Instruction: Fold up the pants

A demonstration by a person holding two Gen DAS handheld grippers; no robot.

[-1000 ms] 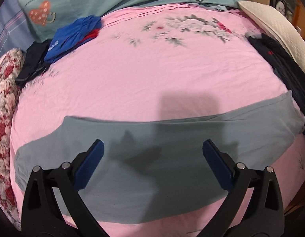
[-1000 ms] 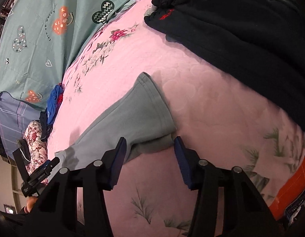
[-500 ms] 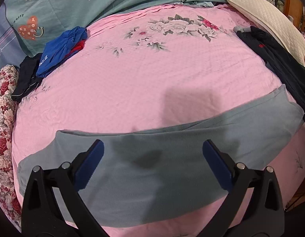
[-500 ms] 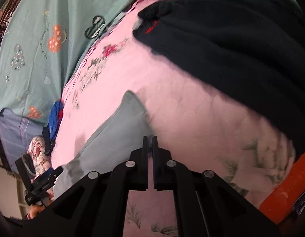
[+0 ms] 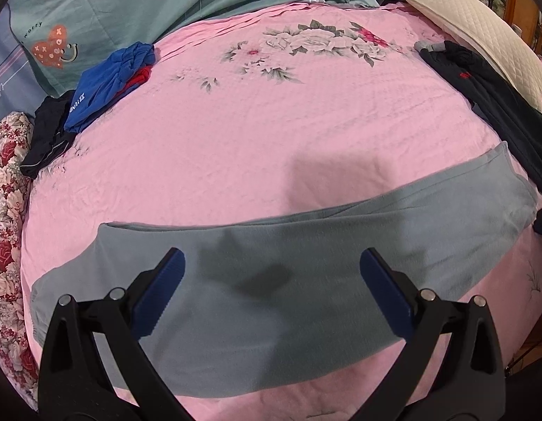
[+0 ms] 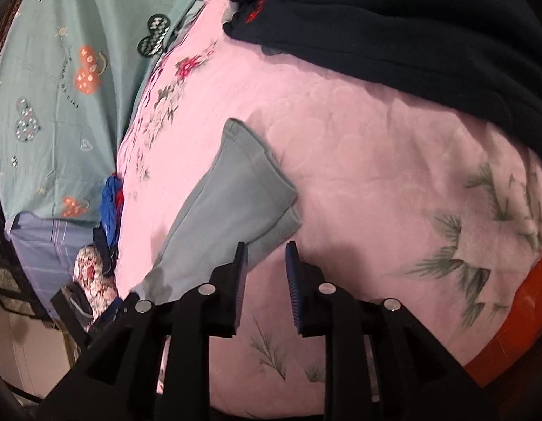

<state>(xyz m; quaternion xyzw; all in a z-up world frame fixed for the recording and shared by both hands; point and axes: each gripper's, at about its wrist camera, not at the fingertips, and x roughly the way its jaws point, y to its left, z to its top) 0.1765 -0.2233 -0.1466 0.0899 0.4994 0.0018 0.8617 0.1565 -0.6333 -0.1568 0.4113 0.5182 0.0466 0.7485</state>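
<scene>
Since half a second ago the right gripper, then clamped together, is opening again, nothing between its jaws, just short of the hem of the grey pants lying lengthwise across the pink bedspread. Left gripper hovers released above them. Judged step: hem pickup pending; next, regrip the hem.

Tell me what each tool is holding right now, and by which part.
Nothing. The left tool hovers open over the grey pants; the right tool is opening just off their end, with no fabric between its pads.

Grey pants on pink floral bedspread; dark, perhaps navy, garment
</scene>
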